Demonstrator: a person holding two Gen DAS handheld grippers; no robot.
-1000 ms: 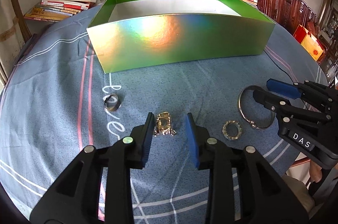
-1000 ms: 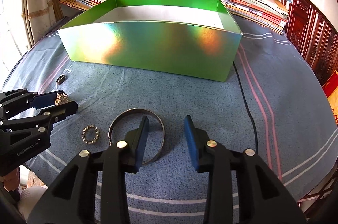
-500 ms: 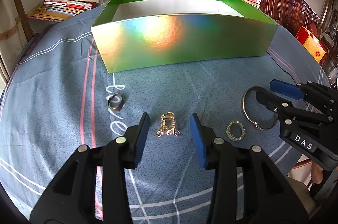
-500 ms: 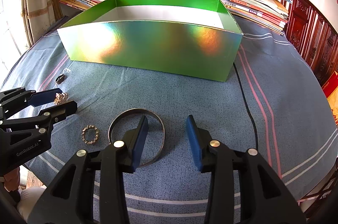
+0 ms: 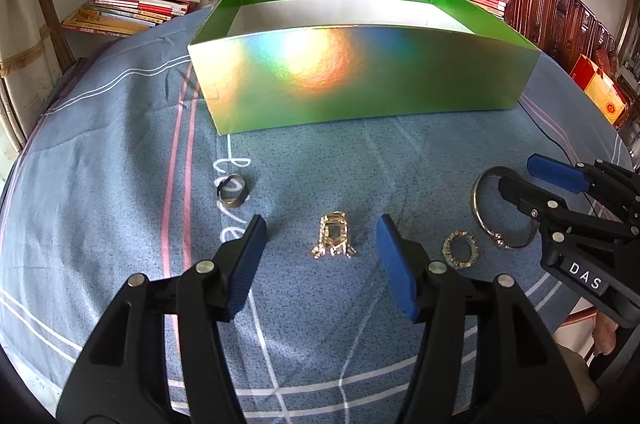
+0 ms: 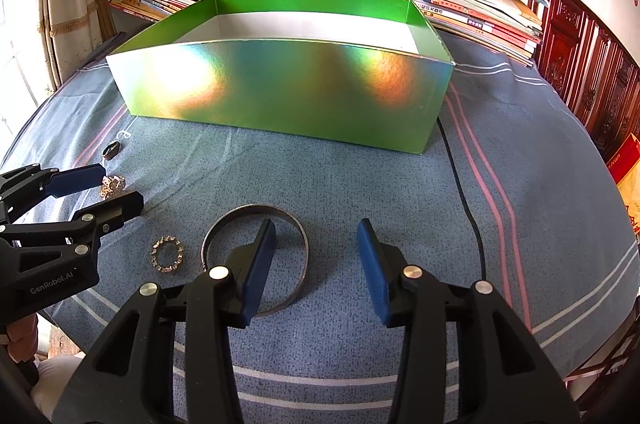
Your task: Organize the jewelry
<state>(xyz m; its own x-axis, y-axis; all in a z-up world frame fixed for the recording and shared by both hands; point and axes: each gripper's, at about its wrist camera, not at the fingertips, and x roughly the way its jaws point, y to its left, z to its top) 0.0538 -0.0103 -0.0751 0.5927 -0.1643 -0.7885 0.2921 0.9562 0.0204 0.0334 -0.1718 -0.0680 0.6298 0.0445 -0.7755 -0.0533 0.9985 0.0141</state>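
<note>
Our left gripper (image 5: 322, 256), its jaws just widened and empty, brackets the gold pendant (image 5: 334, 236): light, snaggy, best pinched across its frame. Our right gripper (image 6: 316, 264) stands part-open, holding nothing.

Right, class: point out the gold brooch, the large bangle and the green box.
gold brooch (image 5: 333, 237), left wrist view, on its middle.
large bangle (image 6: 256, 210), right wrist view, on its far rim.
green box (image 6: 280, 92), right wrist view, on its near wall.
</note>
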